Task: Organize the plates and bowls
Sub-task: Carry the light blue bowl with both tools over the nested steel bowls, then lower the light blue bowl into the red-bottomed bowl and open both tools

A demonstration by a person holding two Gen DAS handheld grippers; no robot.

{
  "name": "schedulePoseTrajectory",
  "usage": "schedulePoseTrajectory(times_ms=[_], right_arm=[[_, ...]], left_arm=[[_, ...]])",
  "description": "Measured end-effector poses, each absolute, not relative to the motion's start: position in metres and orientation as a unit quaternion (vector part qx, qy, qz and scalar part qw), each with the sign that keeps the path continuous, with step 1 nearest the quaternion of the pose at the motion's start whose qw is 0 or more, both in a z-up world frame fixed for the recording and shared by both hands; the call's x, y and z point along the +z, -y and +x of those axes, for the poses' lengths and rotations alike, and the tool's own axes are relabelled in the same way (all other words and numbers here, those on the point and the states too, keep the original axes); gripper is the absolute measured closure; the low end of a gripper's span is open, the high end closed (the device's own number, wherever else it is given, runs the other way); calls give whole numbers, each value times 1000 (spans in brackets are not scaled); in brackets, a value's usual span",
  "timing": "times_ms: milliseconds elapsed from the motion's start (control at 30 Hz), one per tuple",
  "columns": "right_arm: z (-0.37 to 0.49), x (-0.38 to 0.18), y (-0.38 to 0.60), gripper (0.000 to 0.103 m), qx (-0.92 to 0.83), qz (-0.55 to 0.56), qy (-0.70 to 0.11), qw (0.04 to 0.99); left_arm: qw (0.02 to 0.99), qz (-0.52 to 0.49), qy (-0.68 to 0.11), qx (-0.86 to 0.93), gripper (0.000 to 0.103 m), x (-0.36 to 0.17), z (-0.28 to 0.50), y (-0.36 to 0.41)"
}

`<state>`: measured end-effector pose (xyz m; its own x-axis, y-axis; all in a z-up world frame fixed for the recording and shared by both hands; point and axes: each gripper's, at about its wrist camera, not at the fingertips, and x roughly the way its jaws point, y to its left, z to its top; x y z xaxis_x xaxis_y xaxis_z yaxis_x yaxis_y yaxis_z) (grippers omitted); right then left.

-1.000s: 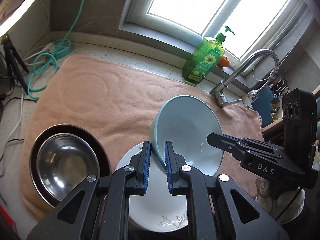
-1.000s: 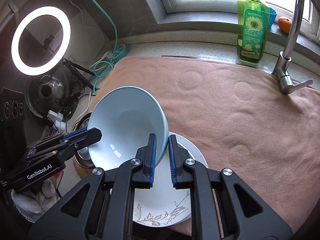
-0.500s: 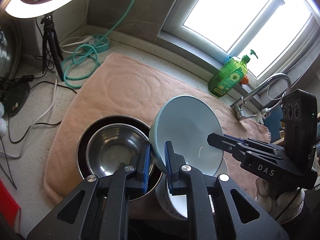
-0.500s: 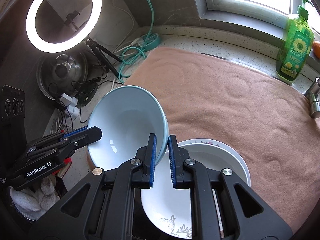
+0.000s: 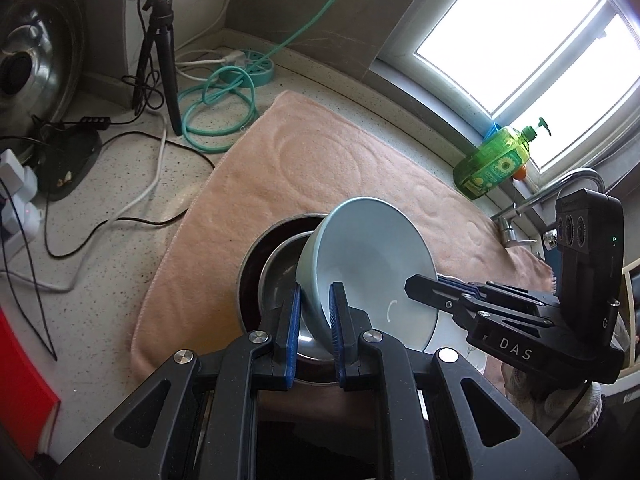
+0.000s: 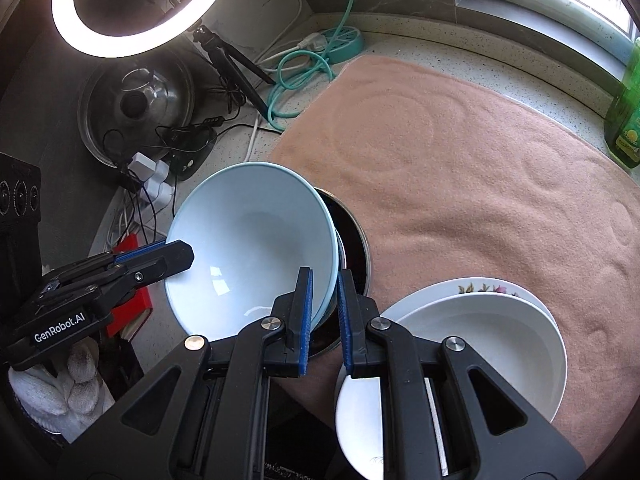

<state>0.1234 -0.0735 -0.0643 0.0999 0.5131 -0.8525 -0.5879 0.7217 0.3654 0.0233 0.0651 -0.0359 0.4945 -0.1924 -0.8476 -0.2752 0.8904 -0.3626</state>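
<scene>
A light blue bowl [image 5: 372,264] hangs tilted in the air, held by both grippers on opposite rims. My left gripper [image 5: 314,316] is shut on its near rim; my right gripper [image 6: 322,304] is shut on the other rim of the bowl [image 6: 248,248]. Below it a steel bowl [image 5: 280,276] sits inside a dark round dish [image 5: 256,248] on the pink towel [image 5: 320,160]. A white bowl [image 6: 488,344] rests on a flowered plate [image 6: 480,286] to the right. The right gripper also shows in the left wrist view [image 5: 424,284], the left one in the right wrist view [image 6: 176,254].
A ring light [image 6: 132,8] on a tripod, a pot lid [image 6: 132,108], cables and a power strip [image 6: 152,176] crowd the counter on the left. A teal hose [image 5: 216,108] lies by the towel. A green soap bottle [image 5: 492,168] and a tap [image 5: 516,220] stand by the window.
Both grippers have carried the blue bowl leftward, from over the white plate stack to over the steel bowl. Both grips stay shut on it.
</scene>
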Motion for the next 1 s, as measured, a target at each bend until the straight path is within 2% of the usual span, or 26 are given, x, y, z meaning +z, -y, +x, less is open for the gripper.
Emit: schedulePoseTrajectory(times_ms=[1000], right_arm=[[124, -88, 56, 90, 356, -61, -580, 730]], left_arm=[[808, -245, -535, 23, 91, -68, 27, -79]])
